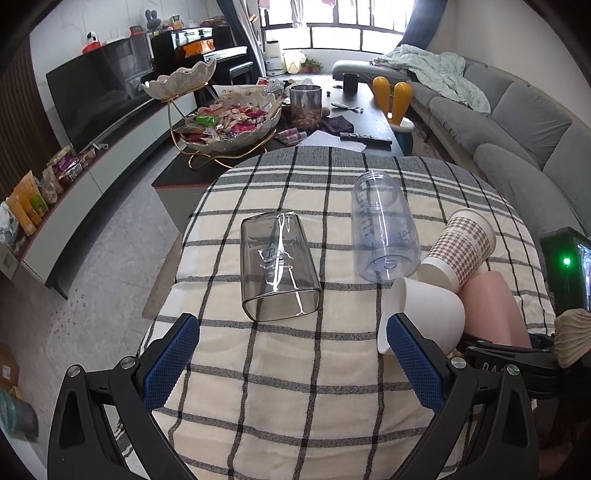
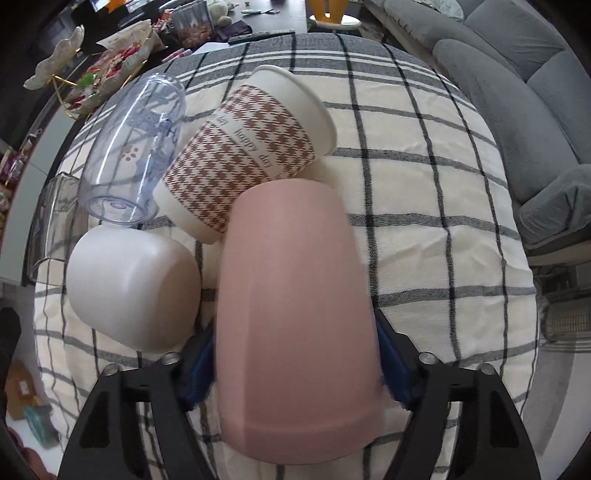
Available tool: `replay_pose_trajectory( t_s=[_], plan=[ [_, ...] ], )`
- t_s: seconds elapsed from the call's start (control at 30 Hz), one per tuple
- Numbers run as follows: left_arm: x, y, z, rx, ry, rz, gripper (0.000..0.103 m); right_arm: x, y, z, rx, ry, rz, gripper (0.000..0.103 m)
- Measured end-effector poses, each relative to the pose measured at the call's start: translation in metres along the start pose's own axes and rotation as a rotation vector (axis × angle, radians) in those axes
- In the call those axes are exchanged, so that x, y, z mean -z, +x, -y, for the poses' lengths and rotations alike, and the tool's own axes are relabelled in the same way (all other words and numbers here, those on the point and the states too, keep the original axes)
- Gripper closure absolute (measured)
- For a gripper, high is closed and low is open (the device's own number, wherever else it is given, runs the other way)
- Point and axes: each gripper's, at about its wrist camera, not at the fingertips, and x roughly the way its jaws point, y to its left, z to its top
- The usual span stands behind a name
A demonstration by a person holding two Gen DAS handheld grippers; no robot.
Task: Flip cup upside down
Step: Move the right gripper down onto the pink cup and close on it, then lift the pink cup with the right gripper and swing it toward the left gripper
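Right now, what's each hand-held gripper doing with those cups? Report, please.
Left hand-held gripper open, empty, above the checked cloth. Right hand-held gripper shut on pink cup. White cup and houndstooth paper cup crowd it.

The left wrist view looks from low over the near edge of the checked tablecloth (image 1: 280, 387), facing forward and slightly down across it toward the far edge, with the coffee table (image 1: 373, 122) and window (image 1: 332, 33) beyond. It sits a little back, so most of the cloth shows. The right wrist view hangs much closer and tilts more steeply down near the cloth's right side, facing the same far edge; the pink cup (image 2: 295, 295) fills its centre. Both views share the white cup (image 1: 428, 314) (image 2: 133, 288), houndstooth paper cup (image 1: 461, 251) (image 2: 251, 147), clear bottle (image 1: 384, 229) (image 2: 136, 147) and grey sofa (image 1: 517, 122) (image 2: 517, 92).
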Motion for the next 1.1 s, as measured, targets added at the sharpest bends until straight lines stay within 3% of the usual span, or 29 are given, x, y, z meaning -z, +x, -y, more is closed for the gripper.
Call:
replay_pose_trajectory(
  t_s=[0.27, 0.5, 0.87, 1.1],
  plan=[
    [0.006, -0.017, -0.004, -0.002, 0.004, 0.022, 0.000, 0.008, -0.023, 0.000, -0.026, 0.031, 0.048, 0.031],
    [0.018, -0.044, -0.021, -0.019, 0.002, 0.047, 0.000, 0.041, -0.052, -0.006, -0.086, 0.054, 0.053, 0.031],
    [0.058, -0.090, -0.087, -0.074, -0.031, 0.079, 0.000, 0.105, -0.061, -0.075, -0.190, 0.003, 0.077, 0.031],
    [0.072, -0.092, -0.119, -0.056, -0.036, 0.088, 0.000, 0.125, -0.054, -0.118, -0.183, 0.003, 0.140, 0.031]
  ],
)
